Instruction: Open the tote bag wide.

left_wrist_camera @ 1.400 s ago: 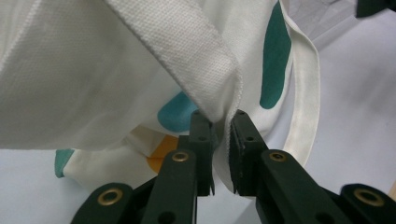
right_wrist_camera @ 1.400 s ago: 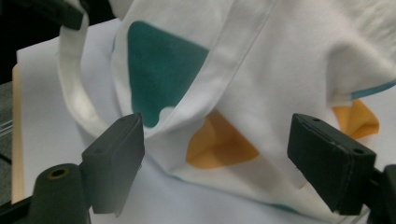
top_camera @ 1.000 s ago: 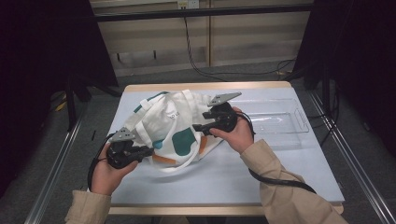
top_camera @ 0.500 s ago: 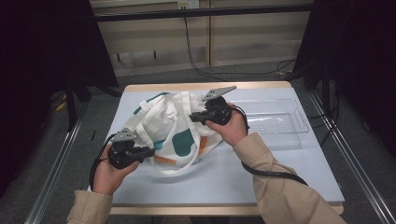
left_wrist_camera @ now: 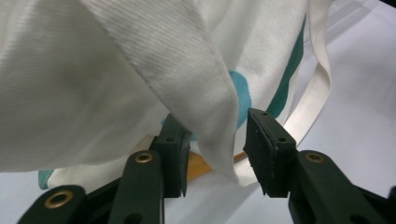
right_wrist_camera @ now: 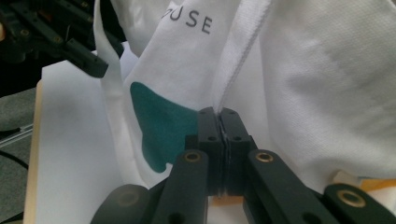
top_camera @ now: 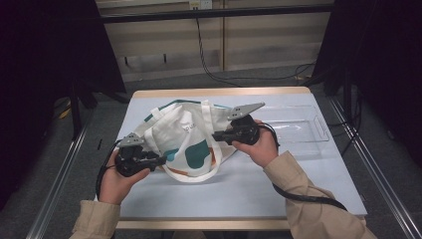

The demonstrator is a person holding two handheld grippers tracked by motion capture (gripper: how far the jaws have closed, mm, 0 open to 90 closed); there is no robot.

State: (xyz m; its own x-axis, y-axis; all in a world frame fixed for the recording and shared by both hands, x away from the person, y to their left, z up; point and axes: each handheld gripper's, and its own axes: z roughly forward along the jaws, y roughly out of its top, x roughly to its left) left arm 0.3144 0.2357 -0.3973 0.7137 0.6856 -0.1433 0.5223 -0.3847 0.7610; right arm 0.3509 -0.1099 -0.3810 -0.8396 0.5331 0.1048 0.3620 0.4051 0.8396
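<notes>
A white cloth tote bag (top_camera: 184, 129) with teal shapes lies in the middle of the light table (top_camera: 224, 199). My left gripper (top_camera: 161, 160) is at the bag's near left side. In the left gripper view it (left_wrist_camera: 217, 154) stands open, and a white strap (left_wrist_camera: 205, 93) of the bag hangs between the jaws, unclamped. At the bag's right side, my right gripper (top_camera: 215, 135) is shut on the bag's cloth. Its own view shows the jaws (right_wrist_camera: 218, 116) pressed together on a stitched white edge (right_wrist_camera: 238, 51).
A clear plastic tray (top_camera: 298, 130) sits on the table right of the bag, behind my right hand. One bag handle (top_camera: 194, 177) loops out toward the near edge. The left gripper (right_wrist_camera: 86, 63) appears at the top left of the right gripper view.
My right gripper has dropped slightly and come toward me with the bag's edge still in it. The left gripper has hardly moved.
</notes>
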